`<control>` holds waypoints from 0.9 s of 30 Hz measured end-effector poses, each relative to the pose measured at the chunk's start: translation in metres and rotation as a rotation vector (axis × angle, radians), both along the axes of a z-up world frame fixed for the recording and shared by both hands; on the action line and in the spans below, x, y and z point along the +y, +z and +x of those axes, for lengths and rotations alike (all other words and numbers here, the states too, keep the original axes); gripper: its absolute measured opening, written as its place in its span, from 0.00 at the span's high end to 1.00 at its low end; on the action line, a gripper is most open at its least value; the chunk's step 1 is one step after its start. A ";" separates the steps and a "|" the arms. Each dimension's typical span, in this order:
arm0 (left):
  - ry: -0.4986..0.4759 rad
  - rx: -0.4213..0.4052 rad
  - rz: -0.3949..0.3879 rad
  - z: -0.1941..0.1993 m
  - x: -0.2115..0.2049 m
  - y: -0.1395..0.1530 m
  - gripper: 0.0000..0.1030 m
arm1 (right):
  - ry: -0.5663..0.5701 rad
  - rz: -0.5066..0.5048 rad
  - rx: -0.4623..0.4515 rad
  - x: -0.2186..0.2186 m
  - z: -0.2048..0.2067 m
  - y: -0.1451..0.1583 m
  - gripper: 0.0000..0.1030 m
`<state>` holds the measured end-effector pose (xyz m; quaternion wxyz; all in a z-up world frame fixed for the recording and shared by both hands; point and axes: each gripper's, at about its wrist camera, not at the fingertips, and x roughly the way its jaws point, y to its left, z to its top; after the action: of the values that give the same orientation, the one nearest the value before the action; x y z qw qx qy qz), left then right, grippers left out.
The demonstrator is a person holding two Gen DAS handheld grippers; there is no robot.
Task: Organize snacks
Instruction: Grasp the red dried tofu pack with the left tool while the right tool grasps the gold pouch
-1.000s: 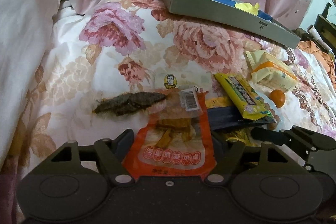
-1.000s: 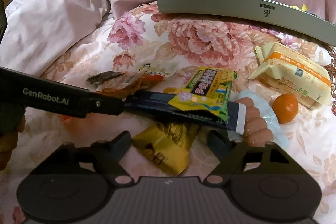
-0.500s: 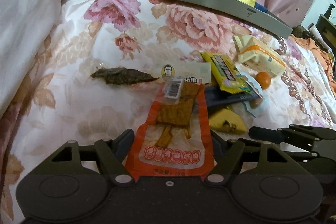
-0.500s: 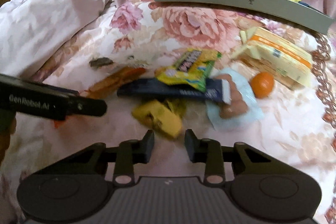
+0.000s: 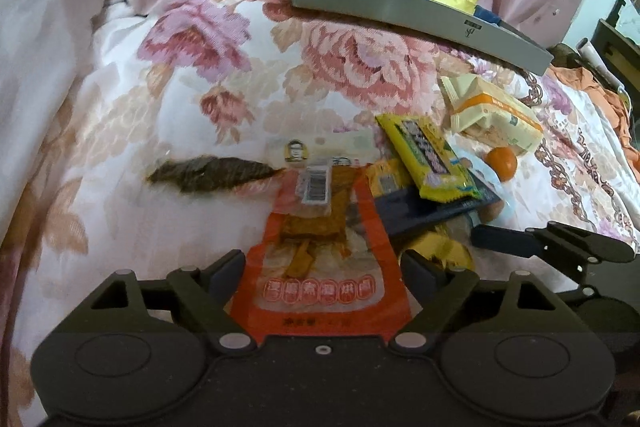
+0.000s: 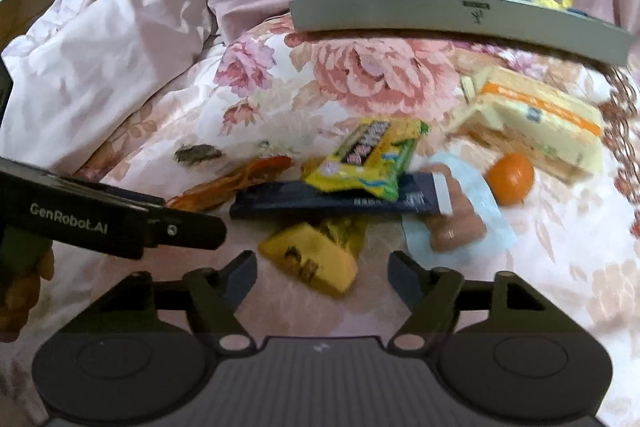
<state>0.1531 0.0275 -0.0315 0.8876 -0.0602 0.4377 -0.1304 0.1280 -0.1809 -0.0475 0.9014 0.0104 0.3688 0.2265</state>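
Left gripper (image 5: 322, 267): jaws opening, orange snack pouch (image 5: 320, 279) lying between them on the floral bedspread (image 5: 120, 155), pads not pressing it. Right gripper (image 6: 322, 267): jaws opening, wide, yellow packet (image 6: 310, 261) just ahead between the fingers, ungripped. Behind: dark blue bar (image 6: 332, 201) under a yellow-green wrapper (image 6: 368, 157); sausage pack (image 6: 460, 219) touching the bar's right end. Farther right: orange fruit (image 6: 510, 179) beside cream cracker pack (image 6: 532, 127). Farthest: grey box (image 6: 460, 19) against pink bedding.
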 end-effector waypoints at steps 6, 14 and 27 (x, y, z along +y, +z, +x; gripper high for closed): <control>0.017 -0.004 -0.035 0.020 0.007 -0.004 0.14 | 0.021 -0.023 -0.031 0.019 0.020 -0.005 0.20; 0.015 -0.005 -0.030 0.024 0.007 -0.008 0.24 | 0.029 -0.100 -0.071 0.029 0.020 -0.015 0.26; 0.044 0.047 -0.020 -0.011 0.004 0.000 0.32 | 0.061 -0.149 0.006 0.014 -0.003 -0.003 0.37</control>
<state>0.1424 0.0314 -0.0319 0.8792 -0.0818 0.4555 -0.1136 0.1251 -0.1668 -0.0505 0.8914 -0.0674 0.3873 0.2256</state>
